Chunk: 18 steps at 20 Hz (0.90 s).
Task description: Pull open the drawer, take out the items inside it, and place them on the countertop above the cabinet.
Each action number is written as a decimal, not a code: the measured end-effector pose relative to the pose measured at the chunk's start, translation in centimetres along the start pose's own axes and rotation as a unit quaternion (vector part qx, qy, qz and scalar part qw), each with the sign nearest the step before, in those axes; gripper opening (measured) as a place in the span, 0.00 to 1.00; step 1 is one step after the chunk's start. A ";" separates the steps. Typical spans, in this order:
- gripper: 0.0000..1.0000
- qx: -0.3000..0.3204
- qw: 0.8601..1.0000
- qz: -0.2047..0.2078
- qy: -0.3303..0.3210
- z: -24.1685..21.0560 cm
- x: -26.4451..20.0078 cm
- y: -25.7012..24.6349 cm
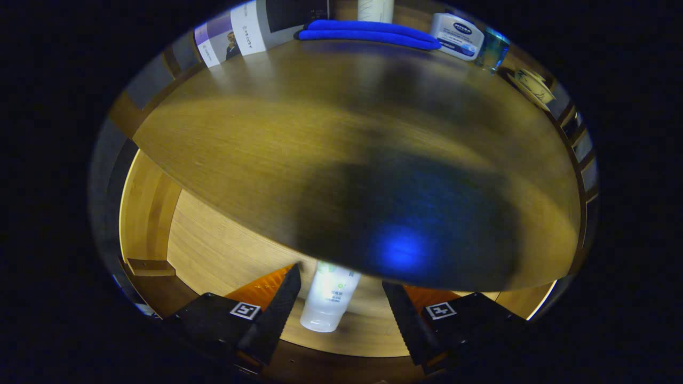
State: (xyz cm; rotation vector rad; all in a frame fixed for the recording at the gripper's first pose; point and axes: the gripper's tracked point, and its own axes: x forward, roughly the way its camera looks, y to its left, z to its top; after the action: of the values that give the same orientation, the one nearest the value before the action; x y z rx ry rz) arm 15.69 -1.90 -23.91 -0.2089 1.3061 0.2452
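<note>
While the gripper fingers sit spread apart, a white tube lies between them in the drawer, top hidden under the countertop.

wooden countertop is carrying a folded blue cloth along its far edge; a white jar is sitting just beside that cloth; open drawer below is holding a white tube lying on its floor

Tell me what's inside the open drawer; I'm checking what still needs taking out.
One white tube lies on the drawer floor, between the open gripper fingers, untouched. Its far end and the rest of the drawer are hidden under the countertop.
</note>
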 end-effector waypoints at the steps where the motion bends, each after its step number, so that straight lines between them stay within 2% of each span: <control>1: 0.83 0.000 1.000 0.003 0.008 -0.1 0.1 0.1; 2: 0.79 0.003 1.000 0.001 0.018 -0.2 0.9 0.3; 7: 0.44 -0.012 1.000 0.011 0.007 0.1 0.6 1.0; 12: 0.43 -0.095 0.995 0.022 -0.010 -0.8 -1.9 2.5; 18: 0.43 -0.110 0.991 0.037 -0.064 -0.2 -3.7 3.1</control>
State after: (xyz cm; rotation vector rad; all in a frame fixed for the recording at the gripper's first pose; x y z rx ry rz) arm 13.70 0.83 -20.46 -0.3268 1.1596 0.4604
